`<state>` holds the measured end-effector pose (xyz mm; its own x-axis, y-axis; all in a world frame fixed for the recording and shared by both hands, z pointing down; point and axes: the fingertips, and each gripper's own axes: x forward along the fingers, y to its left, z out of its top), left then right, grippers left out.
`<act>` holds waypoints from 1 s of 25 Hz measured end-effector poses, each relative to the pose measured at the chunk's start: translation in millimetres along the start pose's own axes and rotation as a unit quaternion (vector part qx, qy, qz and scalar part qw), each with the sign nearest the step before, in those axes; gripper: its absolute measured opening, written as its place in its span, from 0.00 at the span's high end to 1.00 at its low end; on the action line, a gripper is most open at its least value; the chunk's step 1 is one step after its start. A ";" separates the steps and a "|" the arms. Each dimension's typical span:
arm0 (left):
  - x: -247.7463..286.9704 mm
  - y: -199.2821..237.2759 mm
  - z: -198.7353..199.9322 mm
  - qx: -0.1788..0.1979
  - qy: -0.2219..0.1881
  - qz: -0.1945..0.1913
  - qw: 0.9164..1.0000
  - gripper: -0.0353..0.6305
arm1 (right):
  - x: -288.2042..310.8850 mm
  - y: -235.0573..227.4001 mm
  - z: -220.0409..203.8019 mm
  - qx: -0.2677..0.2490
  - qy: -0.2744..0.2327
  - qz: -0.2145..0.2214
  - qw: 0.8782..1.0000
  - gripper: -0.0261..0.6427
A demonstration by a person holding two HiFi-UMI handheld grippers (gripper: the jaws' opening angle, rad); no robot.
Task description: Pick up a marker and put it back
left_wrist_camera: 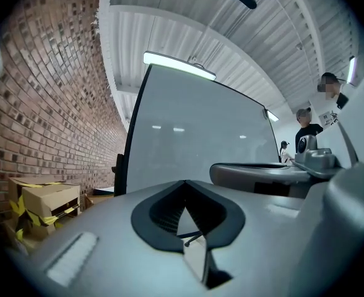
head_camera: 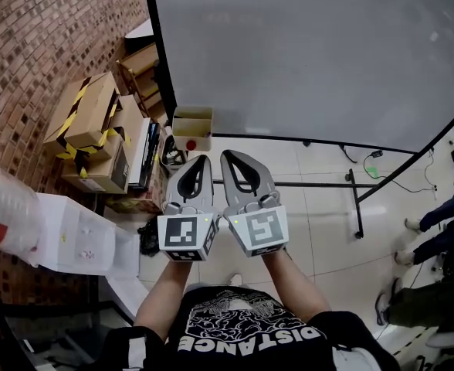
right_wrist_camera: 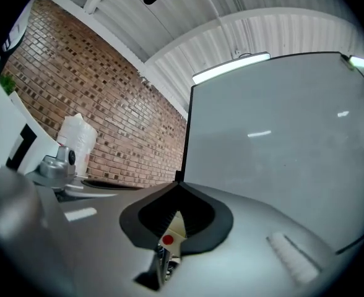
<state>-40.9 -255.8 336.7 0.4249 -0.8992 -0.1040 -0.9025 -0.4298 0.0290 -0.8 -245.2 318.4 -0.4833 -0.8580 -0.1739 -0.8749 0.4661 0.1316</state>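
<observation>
Left gripper (head_camera: 204, 160) closed, empty; right gripper (head_camera: 227, 154) closed, empty. Side by side, tips toward whiteboard (head_camera: 312, 52), near box (head_camera: 200, 136) at board corner. Marker axis: cannot tell.

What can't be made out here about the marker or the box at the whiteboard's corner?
Marker: visible in no view.
Cream box contents: too small in the head view; in the right gripper view the shut right tongs hide all but its red-dot face.
Left gripper view: shut left tongs cover the box entirely.
</observation>
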 end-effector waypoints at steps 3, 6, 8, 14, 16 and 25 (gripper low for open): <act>-10.0 0.5 0.3 0.001 0.002 -0.007 1.000 0.94 | -5.8 9.8 0.8 -0.004 0.004 -0.006 1.000 0.96; -21.4 1.0 0.3 0.002 0.007 -0.018 1.000 0.94 | -11.9 20.1 4.8 -0.004 0.008 -0.013 1.000 0.96; -29.8 -0.3 2.8 0.003 0.010 -0.025 1.000 0.94 | -16.6 27.4 7.7 -0.004 0.010 -0.016 1.000 0.96; -52.2 -4.9 4.9 -0.001 0.011 -0.037 0.999 0.94 | -36.0 43.0 11.8 -0.005 0.016 -0.029 0.999 0.96; -60.1 -8.3 5.7 0.000 0.014 -0.043 0.999 0.94 | -42.9 46.6 12.3 -0.003 0.019 -0.034 0.999 0.96; -86.4 -11.6 7.3 -0.003 0.007 -0.046 0.999 0.94 | -65.5 64.6 14.2 -0.004 0.027 -0.042 0.999 0.96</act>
<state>-67.7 -172.6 338.0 0.5073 -0.8567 -0.0934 -0.8590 -0.5114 0.0251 -26.1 -155.8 324.4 -0.4053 -0.9047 -0.1313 -0.9120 0.3903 0.1261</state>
